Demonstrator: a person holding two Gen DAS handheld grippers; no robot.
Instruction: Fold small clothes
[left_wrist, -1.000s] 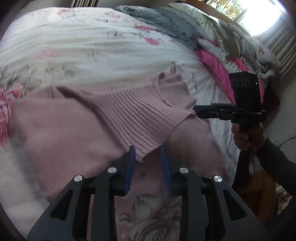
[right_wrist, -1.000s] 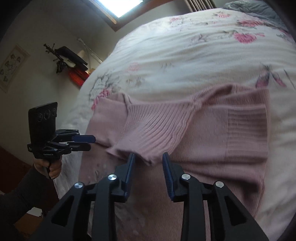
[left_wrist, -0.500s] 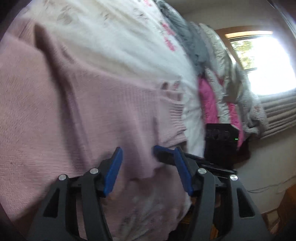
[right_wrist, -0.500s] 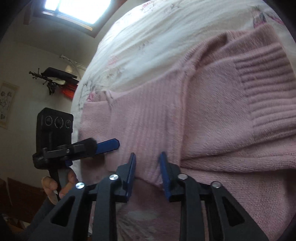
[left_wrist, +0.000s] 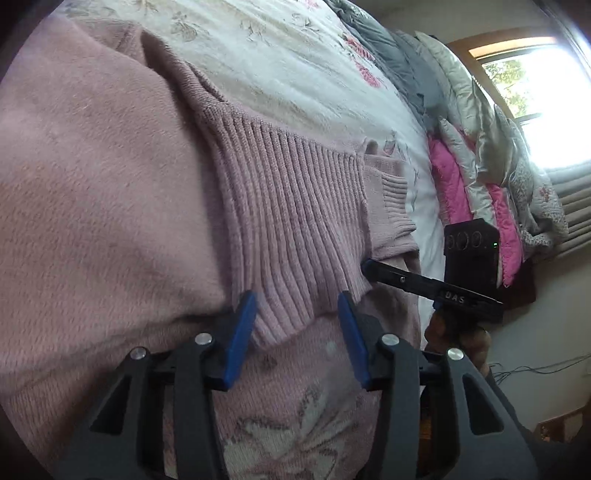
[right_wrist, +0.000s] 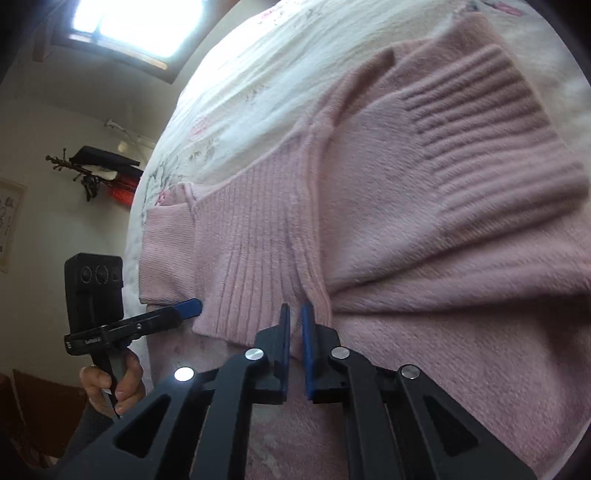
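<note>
pink knit sweater (left_wrist: 110, 192) lies on the floral bed (left_wrist: 295, 66), ribbed sleeve already folded across; right hand-held gripper (right_wrist: 294, 325) clenched on its cuff edge, left hand-held gripper (left_wrist: 295, 314) released astride it, further folds remain.

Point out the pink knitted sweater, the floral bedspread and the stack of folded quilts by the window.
pink knitted sweater (left_wrist: 288, 221): left wrist view, on the ribbed sleeve.
floral bedspread (left_wrist: 295, 74): left wrist view, on bare white cloth beyond the sweater.
stack of folded quilts (left_wrist: 450, 184): left wrist view, on the bright pink layer.
</note>
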